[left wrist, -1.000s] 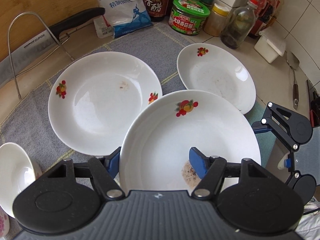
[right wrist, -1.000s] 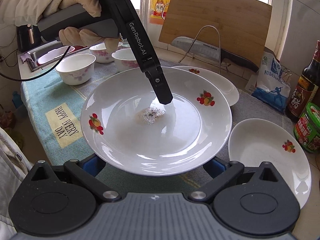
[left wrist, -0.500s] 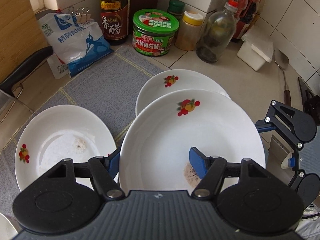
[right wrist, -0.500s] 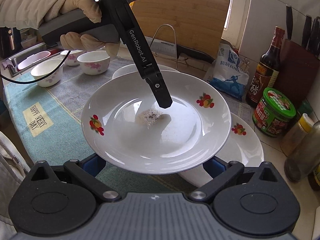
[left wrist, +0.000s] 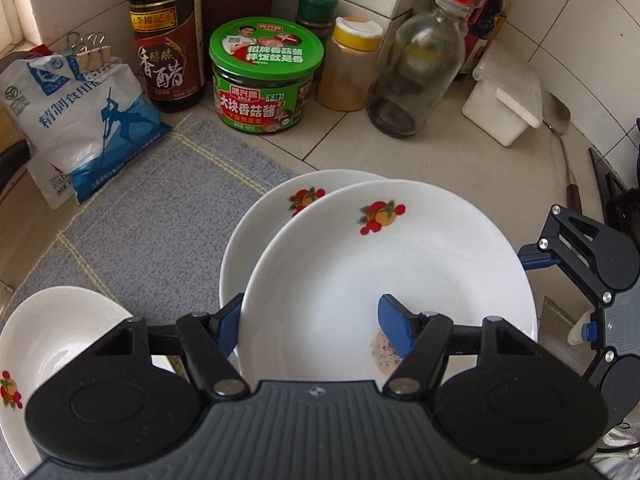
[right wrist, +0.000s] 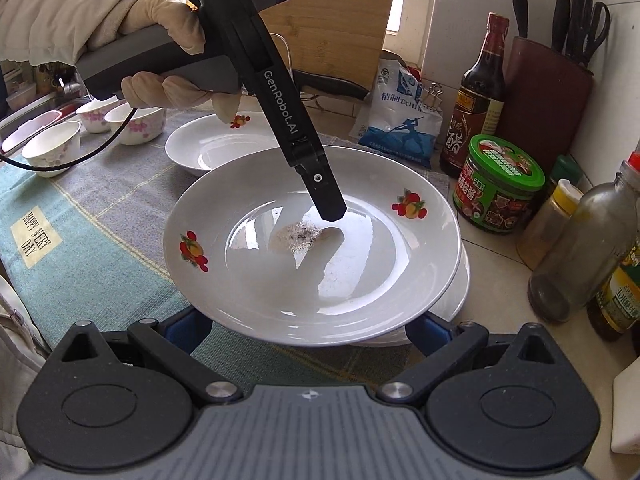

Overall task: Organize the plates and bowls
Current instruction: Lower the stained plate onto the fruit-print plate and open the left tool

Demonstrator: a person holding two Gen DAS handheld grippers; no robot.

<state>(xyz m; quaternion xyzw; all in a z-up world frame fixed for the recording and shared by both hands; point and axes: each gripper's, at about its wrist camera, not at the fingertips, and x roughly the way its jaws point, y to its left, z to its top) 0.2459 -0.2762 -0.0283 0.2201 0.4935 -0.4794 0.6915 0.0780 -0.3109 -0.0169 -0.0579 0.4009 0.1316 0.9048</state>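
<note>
Where "GenRobot.AI" marks the left gripper, it clamps the plate.

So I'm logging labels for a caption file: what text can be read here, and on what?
"GenRobot.AI": left gripper arm.
"DAS": its housing.
"HAPPY VERY DAY": teal cloth.
"香醋": dark bottle.
"大块香菇酱": green-lidded jar.
"精制食用盐": salt bag.
Smaller print is too small to read.

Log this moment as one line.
left gripper: shut on held plate | held plate: above second plate | right gripper: open
</note>
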